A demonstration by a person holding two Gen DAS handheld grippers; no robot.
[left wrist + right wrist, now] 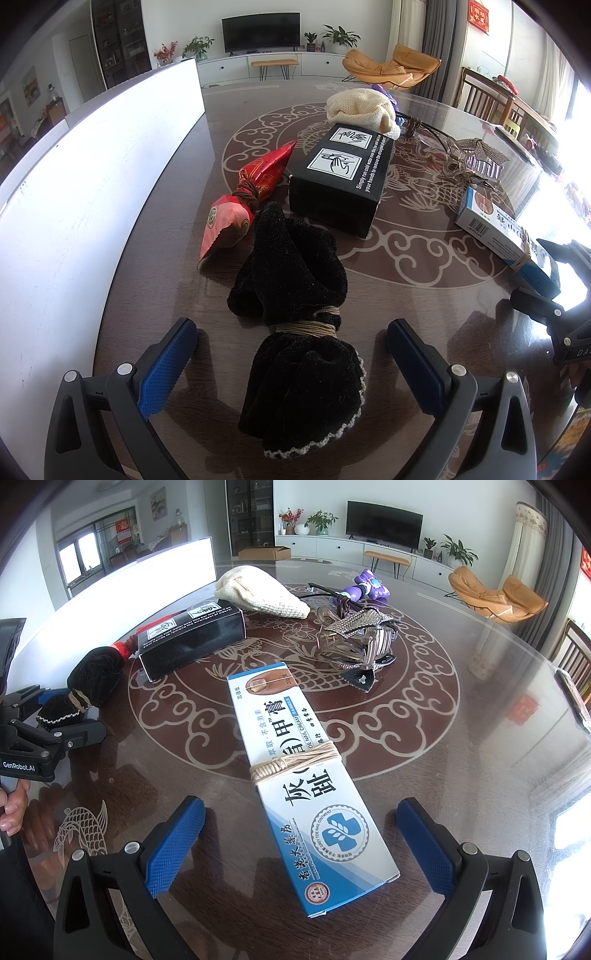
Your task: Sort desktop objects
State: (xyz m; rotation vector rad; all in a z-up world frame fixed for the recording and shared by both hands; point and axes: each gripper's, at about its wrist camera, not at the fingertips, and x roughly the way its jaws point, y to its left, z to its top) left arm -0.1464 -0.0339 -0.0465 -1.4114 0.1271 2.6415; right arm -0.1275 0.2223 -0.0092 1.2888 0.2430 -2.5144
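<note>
The left gripper (291, 363) is held with its blue-padded fingers (168, 367) spread wide on either side of a black velvet pouch (295, 321), which lies on the bench (177, 229) tied round its middle with beige cord; no contact with the pads is seen. The right gripper (301, 843) is likewise opened wide, its fingers (173, 845) flanking the near end of a blue-and-white nail cream box (306, 771) bound with twine. Beyond the pouch a red wrapped packet (240, 201) and a black carton (340, 177) are found, then a cream knitted pouch (360, 109). A rhinestone hair claw (360, 642) is seen beyond the cream box, well apart from it.
</note>
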